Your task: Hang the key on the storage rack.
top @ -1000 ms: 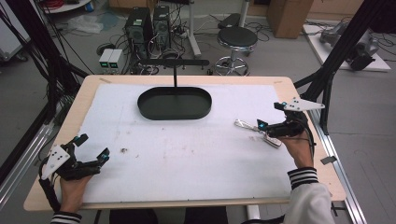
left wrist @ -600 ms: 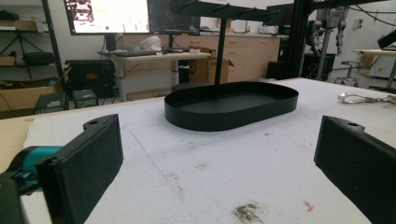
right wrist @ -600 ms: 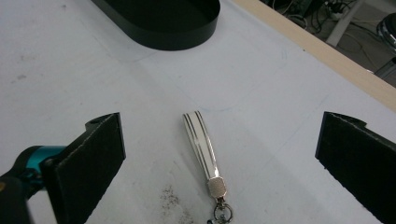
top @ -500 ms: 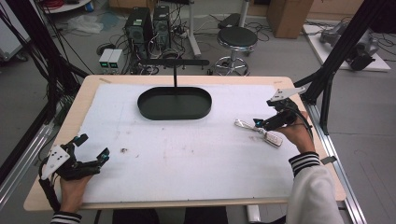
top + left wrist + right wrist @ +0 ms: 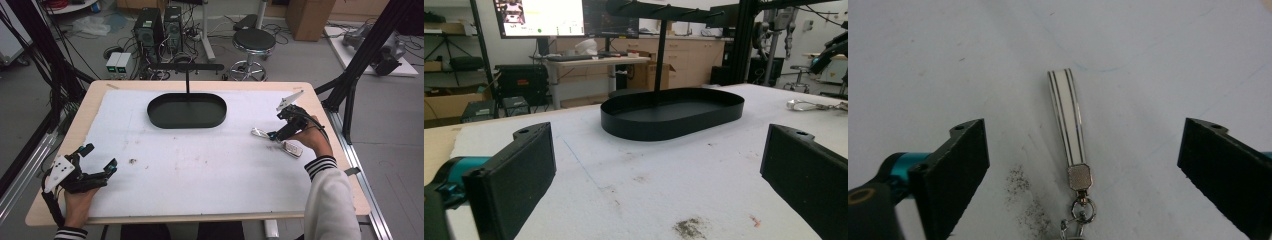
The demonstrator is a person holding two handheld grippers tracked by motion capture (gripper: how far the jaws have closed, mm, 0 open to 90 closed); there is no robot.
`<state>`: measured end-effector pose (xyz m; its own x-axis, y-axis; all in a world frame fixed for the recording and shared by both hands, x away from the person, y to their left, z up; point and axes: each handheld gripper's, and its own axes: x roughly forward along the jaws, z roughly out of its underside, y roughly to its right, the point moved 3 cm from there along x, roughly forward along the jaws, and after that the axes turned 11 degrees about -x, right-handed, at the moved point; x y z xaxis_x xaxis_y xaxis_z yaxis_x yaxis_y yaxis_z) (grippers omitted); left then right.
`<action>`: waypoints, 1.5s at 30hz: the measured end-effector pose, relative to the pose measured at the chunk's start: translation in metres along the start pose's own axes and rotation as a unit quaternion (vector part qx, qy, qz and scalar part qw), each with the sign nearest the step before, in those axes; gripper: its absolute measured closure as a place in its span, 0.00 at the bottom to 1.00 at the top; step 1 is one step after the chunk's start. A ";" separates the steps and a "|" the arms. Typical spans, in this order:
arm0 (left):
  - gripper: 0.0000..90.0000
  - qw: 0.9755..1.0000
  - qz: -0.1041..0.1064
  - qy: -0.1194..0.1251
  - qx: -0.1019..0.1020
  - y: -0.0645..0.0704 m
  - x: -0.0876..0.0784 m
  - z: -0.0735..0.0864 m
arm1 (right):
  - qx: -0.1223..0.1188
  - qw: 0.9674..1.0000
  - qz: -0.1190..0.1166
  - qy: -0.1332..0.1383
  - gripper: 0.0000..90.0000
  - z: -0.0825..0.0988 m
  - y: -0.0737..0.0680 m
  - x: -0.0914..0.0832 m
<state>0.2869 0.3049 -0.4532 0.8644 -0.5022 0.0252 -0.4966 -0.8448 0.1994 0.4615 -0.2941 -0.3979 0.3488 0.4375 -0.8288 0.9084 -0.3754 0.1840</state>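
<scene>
**Right gripper lowered over the keychain**

High view: the right gripper (image 5: 281,134) has dropped from above the keychain (image 5: 290,148) onto it, at the table's (image 5: 200,200) three o'clock; the left gripper (image 5: 97,159) stays at eight o'clock, jaws spread.

Left gripper view: black tray (image 5: 674,112) at twelve o'clock.

Right gripper view: jaws spread, straddling the keychain's strap (image 5: 1067,125); a pickup seems imminent.
</scene>
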 end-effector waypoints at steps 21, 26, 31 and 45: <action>0.02 1.000 -0.001 -0.001 0.002 0.000 0.000 0.000 | -0.019 0.995 -0.038 -0.093 0.53 0.011 0.007 0.027; 0.02 1.000 -0.001 -0.001 0.002 0.000 0.000 0.000 | -0.029 0.993 -0.043 -0.104 0.61 0.011 0.007 0.030; 0.02 1.000 -0.001 -0.001 0.002 0.000 0.000 0.000 | -0.034 0.991 -0.051 -0.117 0.64 0.012 0.006 0.033; 0.02 1.000 -0.001 -0.001 0.002 0.000 0.000 0.000 | -0.061 0.986 -0.059 -0.143 0.81 0.009 0.004 0.041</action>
<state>0.2867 0.3048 -0.4533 0.8652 -0.5010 0.0224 -0.4951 -0.8463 0.1964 0.4772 -0.2854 -0.4360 0.1750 0.2180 -0.9601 0.9660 -0.2266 0.1247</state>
